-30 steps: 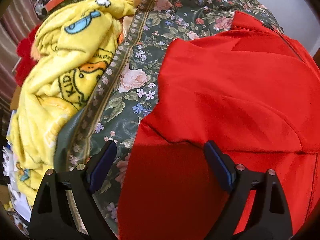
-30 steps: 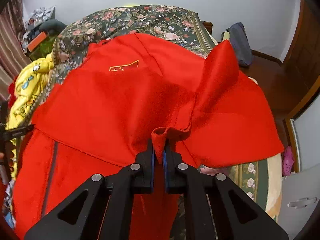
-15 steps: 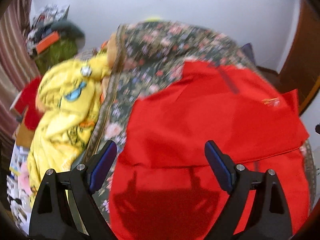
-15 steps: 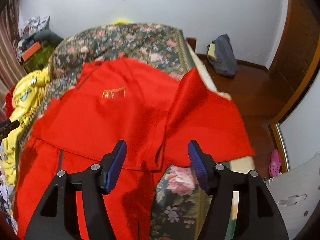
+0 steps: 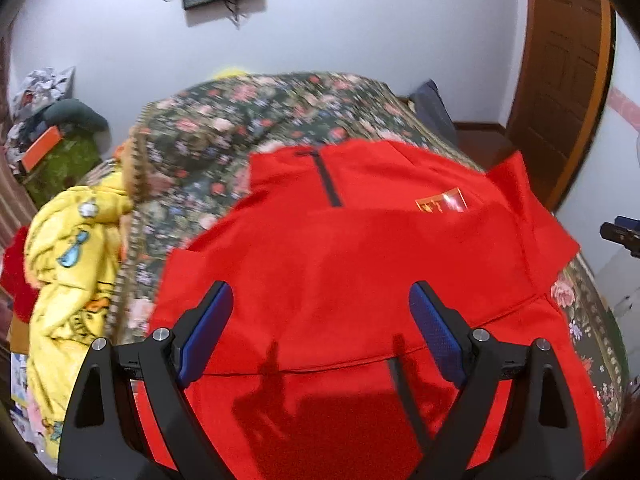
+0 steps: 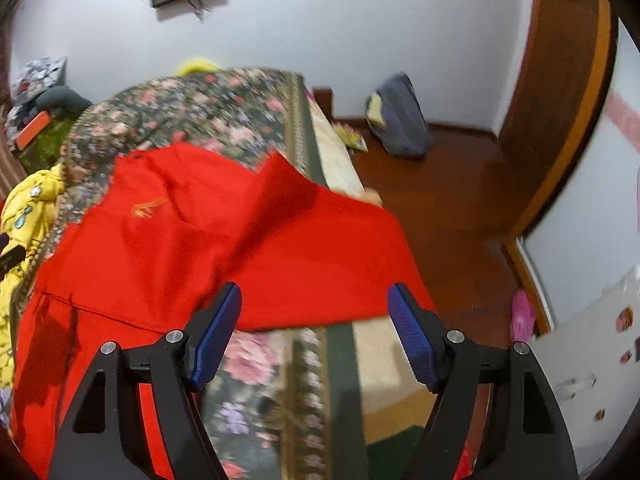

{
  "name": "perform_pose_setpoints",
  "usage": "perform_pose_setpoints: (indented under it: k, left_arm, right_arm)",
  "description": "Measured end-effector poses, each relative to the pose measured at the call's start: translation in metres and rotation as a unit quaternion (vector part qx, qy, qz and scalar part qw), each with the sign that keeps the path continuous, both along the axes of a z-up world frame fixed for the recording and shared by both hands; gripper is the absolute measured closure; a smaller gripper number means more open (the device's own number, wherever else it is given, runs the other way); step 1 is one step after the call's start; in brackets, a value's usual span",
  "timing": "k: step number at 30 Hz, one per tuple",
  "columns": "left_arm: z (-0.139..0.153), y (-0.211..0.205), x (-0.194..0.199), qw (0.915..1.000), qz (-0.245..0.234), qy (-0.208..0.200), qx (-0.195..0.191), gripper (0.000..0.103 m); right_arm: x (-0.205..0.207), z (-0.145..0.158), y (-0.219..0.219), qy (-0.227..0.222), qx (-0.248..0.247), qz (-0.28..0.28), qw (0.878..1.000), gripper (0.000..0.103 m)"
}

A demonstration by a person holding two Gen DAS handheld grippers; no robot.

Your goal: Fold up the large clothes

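A large red garment (image 5: pixel 360 272) with a dark zip line and a small yellow flag patch lies spread on the floral bed cover (image 5: pixel 224 140). It also shows in the right wrist view (image 6: pixel 208 240), with one sleeve lying out toward the bed's right edge. My left gripper (image 5: pixel 320 320) is open and empty, raised above the garment's middle. My right gripper (image 6: pixel 314 320) is open and empty, above the sleeve's lower edge near the bed's right side.
A yellow cartoon blanket (image 5: pixel 68 280) is heaped at the bed's left side. Clutter (image 5: pixel 48 128) stands in the far left corner. A dark bag (image 6: pixel 400 120) lies on the wooden floor (image 6: pixel 440 208) by the wall. A wooden door (image 5: pixel 560 80) is at the right.
My right gripper has let go of the red sleeve, opened and pulled back toward the bed's right edge. My left gripper has lifted up and away from the garment, staying open.
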State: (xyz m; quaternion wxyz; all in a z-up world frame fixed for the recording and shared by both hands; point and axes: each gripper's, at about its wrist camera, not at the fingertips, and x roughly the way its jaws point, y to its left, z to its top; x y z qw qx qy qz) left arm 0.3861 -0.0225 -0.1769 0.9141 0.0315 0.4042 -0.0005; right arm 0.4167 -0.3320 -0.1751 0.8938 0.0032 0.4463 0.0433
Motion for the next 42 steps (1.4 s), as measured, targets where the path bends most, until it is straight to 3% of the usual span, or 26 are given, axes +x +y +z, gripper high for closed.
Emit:
perform_pose_setpoints:
  k: [5,9,14,18,20,22,23,25,27,31,36,42]
  left_arm:
    - [-0.022,-0.015,0.011,0.9997,-0.005,0.021,0.014,0.013]
    - [-0.032,-0.013,0.015,0.9995,-0.002,0.030,0.009,0.013]
    - [-0.041,-0.002,0.020,0.9991,0.017,0.040,0.007,0.013]
    - [-0.046,0.011,0.020,0.9981,0.036,0.047,-0.014,0.013]
    - [-0.046,0.014,0.018,0.9979,0.040,0.048,-0.019,0.013]
    - [-0.045,0.016,0.015,0.9979,0.041,0.046,-0.018,0.013]
    - [-0.044,0.017,0.013,0.9981,0.040,0.044,-0.016,0.013]
    - [-0.041,0.018,0.009,0.9983,0.040,0.041,-0.012,0.013]
    - [-0.037,0.020,0.004,0.9986,0.038,0.036,-0.007,0.013]
    - [-0.022,0.026,-0.008,0.9992,0.035,0.019,-0.001,0.013]
    - [-0.003,0.033,-0.024,0.9995,0.032,-0.006,0.003,0.013]
    - [0.009,0.040,-0.040,0.9994,0.027,-0.020,-0.005,0.013]
  right_arm:
    - [0.029,-0.043,-0.030,0.064,0.013,-0.042,0.997,0.031]
    - [0.050,-0.071,-0.051,0.105,0.075,-0.075,0.989,0.031]
    - [0.063,-0.094,-0.065,0.109,0.190,-0.094,0.971,0.028]
    - [0.070,-0.103,-0.072,0.098,0.232,-0.125,0.960,0.031]
    - [0.073,-0.101,-0.069,0.090,0.226,-0.129,0.961,0.040]
    - [0.077,-0.099,-0.068,0.085,0.209,-0.127,0.966,0.055]
    - [0.078,-0.097,-0.064,0.082,0.197,-0.126,0.969,0.060]
    - [0.080,-0.092,-0.061,0.078,0.177,-0.123,0.973,0.081]
    - [0.081,-0.084,-0.057,0.068,0.162,-0.111,0.978,0.094]
    - [0.075,-0.050,-0.045,0.025,0.126,-0.088,0.988,0.095]
    - [0.062,0.008,-0.025,-0.038,0.126,-0.045,0.990,0.095]
    - [0.030,0.061,0.042,-0.097,0.086,0.067,0.989,0.096]
